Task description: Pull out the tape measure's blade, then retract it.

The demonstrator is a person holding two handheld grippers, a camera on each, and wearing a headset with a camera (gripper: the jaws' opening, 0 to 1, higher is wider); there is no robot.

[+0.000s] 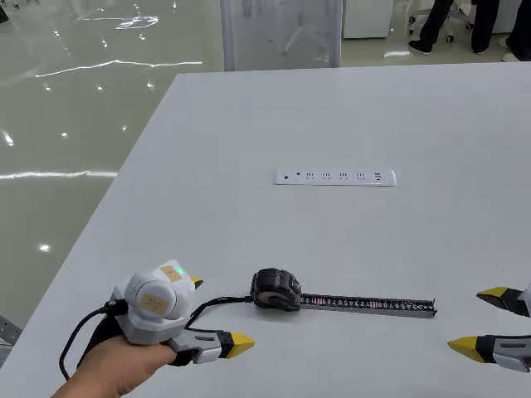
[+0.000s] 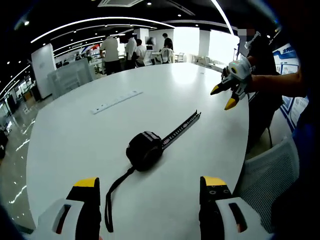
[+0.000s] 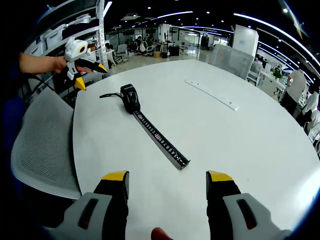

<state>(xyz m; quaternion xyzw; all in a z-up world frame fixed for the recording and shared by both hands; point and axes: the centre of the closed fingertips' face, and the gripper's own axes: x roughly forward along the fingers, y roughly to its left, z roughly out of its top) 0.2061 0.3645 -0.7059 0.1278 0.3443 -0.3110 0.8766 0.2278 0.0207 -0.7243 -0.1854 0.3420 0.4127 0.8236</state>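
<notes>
Flanking the tape, we hold the left gripper and right gripper wide-jawed, empty. Its blade lies extended.

Open-plan office: white table, mesh chair, ceiling striplights.

white table, glossy floor, mesh chair

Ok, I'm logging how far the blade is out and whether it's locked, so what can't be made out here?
Blade numerals: too small and blurred in the head view and right gripper view to read.
Tape measure case lock: dark on dark and small in all three views; state cannot be told.
Right hand-held gripper: body cut off by the head view's right edge.
</notes>
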